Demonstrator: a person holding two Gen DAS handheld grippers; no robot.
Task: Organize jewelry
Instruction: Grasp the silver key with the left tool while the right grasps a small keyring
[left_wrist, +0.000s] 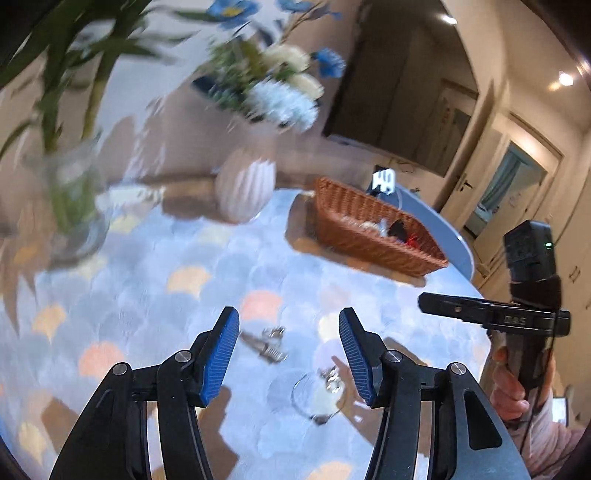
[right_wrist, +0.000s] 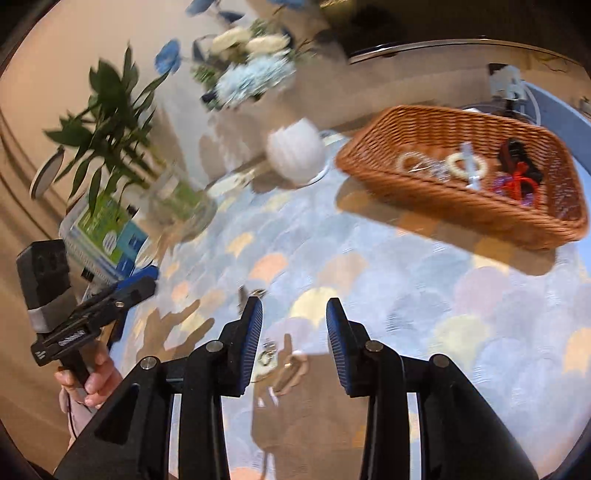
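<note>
Loose silver jewelry lies on the pastel desk between the spread, empty jaws of the left gripper. Only the right view, between the right gripper's spread jaws, looks into the far wicker basket: pale rings and red-and-black pieces.

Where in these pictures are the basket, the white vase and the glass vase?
basket (right_wrist: 436, 199), right wrist view, on its near woven wall.
white vase (right_wrist: 295, 151), right wrist view, on the middle of its ribbed body.
glass vase (left_wrist: 74, 206), left wrist view, on its clear body around the green stems.
</note>
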